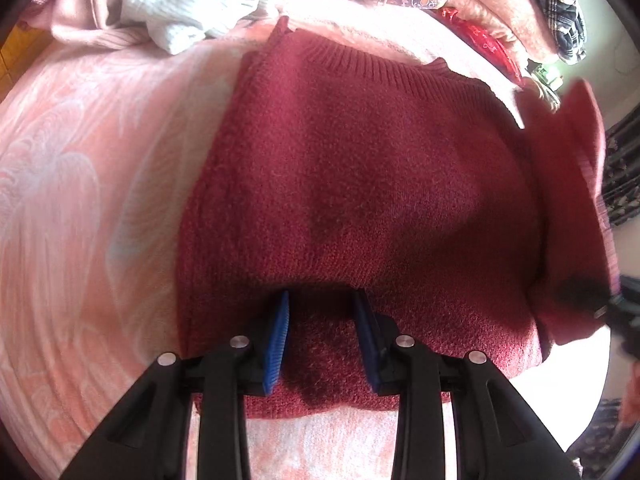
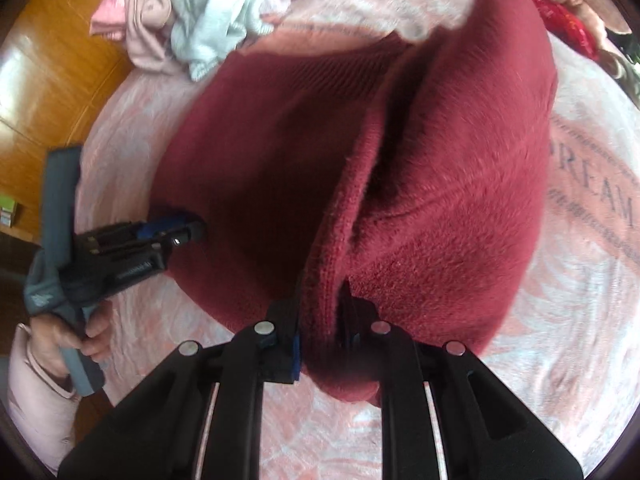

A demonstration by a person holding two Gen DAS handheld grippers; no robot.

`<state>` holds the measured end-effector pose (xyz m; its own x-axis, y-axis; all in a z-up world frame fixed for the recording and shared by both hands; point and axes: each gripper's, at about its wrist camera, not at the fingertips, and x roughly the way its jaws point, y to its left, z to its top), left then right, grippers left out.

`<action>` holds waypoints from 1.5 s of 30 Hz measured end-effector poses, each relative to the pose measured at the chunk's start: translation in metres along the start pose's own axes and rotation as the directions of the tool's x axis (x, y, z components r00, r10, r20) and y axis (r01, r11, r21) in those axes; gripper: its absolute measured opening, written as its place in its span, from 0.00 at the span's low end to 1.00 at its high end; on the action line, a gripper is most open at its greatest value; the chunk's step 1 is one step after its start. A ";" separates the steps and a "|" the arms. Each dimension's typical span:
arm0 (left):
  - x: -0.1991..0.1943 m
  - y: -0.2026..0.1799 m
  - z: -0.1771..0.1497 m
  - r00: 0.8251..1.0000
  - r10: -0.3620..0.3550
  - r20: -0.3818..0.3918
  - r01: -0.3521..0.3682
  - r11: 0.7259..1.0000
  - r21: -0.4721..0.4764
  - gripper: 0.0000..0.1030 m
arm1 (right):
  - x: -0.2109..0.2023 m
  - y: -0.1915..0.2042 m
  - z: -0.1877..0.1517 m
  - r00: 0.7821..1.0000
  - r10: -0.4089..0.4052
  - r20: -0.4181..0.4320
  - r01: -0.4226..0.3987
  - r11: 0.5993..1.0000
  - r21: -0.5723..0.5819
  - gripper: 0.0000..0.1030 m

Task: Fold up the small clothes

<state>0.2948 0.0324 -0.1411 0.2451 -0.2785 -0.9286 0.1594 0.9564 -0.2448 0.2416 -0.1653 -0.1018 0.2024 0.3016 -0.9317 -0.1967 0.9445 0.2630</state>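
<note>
A dark red knitted sweater (image 1: 360, 184) lies on a pink bedspread (image 1: 80, 200), its ribbed collar at the far side. My left gripper (image 1: 322, 300) is open, its blue pads (image 1: 278, 336) resting over the sweater's near hem. It also shows in the right wrist view (image 2: 176, 232) at the sweater's left edge. My right gripper (image 2: 320, 320) is shut on a fold of the sweater (image 2: 440, 200), lifting the right side up. That lifted part shows at the right in the left wrist view (image 1: 572, 208).
A pile of white and pale pink clothes (image 1: 168, 4) lies at the far left of the bed. Patterned and red fabrics (image 1: 500, 8) are stacked at the far right. A wooden floor (image 2: 48, 80) runs beside the bed on the left.
</note>
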 end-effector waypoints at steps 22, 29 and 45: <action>-0.009 -0.015 0.002 1.000 0.014 0.006 -0.014 1.000 -0.012 0.44 | -0.061 -0.007 -0.038 0.969 0.247 0.020 -0.248 0.969 0.016 0.54; -0.067 -0.060 0.016 0.988 0.007 0.157 -0.005 1.000 -0.013 0.58 | -0.115 -0.078 -0.067 0.936 0.315 0.157 -0.332 0.938 0.098 0.57; 0.008 -0.248 0.065 0.996 -0.056 0.074 0.039 0.978 0.204 0.45 | -0.099 -0.180 -0.084 0.936 0.292 0.196 -0.334 0.914 0.229 0.51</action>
<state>0.3195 -0.2133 -0.0698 0.3060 -0.3370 -0.8904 0.3604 0.9067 -0.2193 0.1766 -0.3763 -0.0783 0.3204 0.5839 -0.7460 -0.0276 0.7929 0.6088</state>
